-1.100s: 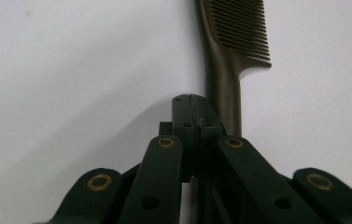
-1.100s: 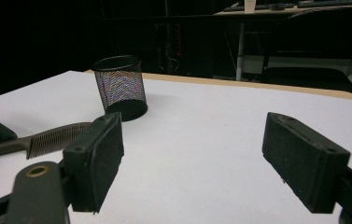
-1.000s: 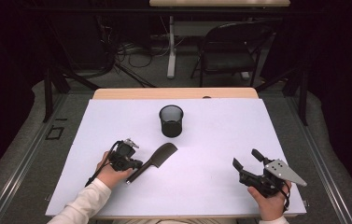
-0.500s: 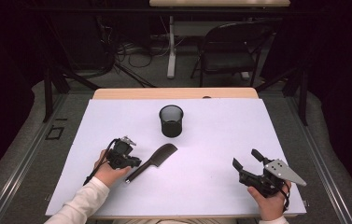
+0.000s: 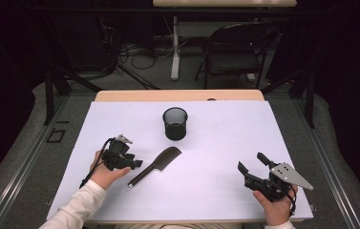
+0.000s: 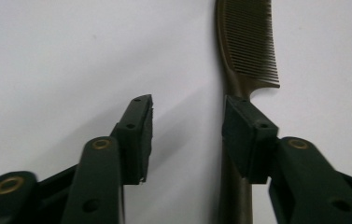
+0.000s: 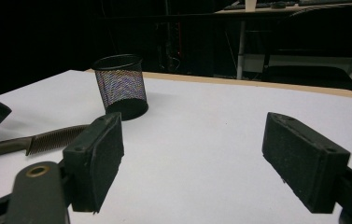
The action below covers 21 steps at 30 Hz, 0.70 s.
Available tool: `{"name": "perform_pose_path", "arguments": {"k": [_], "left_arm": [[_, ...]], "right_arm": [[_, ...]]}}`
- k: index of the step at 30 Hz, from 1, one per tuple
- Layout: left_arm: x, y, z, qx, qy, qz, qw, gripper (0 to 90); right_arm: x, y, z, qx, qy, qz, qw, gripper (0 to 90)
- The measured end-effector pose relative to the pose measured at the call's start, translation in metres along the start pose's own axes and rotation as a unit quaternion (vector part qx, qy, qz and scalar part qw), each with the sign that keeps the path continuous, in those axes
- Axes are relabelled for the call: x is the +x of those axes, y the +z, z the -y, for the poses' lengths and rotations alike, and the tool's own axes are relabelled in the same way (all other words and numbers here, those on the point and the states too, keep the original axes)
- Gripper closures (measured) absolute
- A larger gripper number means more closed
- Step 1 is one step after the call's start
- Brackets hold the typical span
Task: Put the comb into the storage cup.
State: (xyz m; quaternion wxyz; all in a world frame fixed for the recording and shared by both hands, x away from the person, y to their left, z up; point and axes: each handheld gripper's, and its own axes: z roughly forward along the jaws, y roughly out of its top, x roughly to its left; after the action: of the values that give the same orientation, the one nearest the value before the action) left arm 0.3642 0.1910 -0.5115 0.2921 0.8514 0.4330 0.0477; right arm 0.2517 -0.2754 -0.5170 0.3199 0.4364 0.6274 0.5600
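While the comb (image 5: 156,164) lies flat on the white bench (image 5: 216,191), a little in front of the mesh cup (image 5: 175,123) and apart from it, the left gripper (image 5: 132,163) hangs just beside the handle end with its jaws released; they have just been opening, and the left gripper view shows the comb (image 6: 246,51) running under the right-hand jaw rather than centred in the gap, with no pad pressing on it. Risk, as a judgement: if the jaws close from this offset, one pad could land on top of the handle instead of beside it, so the thin, smooth handle may skid sideways or tip up on the slick surface; a grasp so near the handle's end would also leave the toothed end free to droop or swing. Should the comb be meant for the cup, its long body could catch the rim and topple the light mesh. The right gripper (image 5: 254,168) rests near the front right of the bench, well apart from the comb, jaws spread and empty; its own view shows the cup (image 7: 120,86) and the comb's teeth (image 7: 54,138) beyond its left jaw. No brand, label or legible writing appears on the comb, the cup or the bench
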Motion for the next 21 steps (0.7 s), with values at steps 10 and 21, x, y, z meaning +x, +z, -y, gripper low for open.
{"name": "perform_pose_path", "arguments": {"k": [10, 21], "left_arm": [[0.006, -0.014, -0.001, -0.016, -0.017, -0.006, 0.9997, 39.4], [0.006, -0.026, 0.000, -0.027, -0.028, -0.006, 0.9992, 37.7]], "right_arm": [[-0.001, 0.000, 0.000, 0.001, 0.006, 0.001, 1.0000, 20.6], [-0.001, 0.001, 0.001, 0.004, 0.006, -0.001, 1.0000, 20.5]]}}
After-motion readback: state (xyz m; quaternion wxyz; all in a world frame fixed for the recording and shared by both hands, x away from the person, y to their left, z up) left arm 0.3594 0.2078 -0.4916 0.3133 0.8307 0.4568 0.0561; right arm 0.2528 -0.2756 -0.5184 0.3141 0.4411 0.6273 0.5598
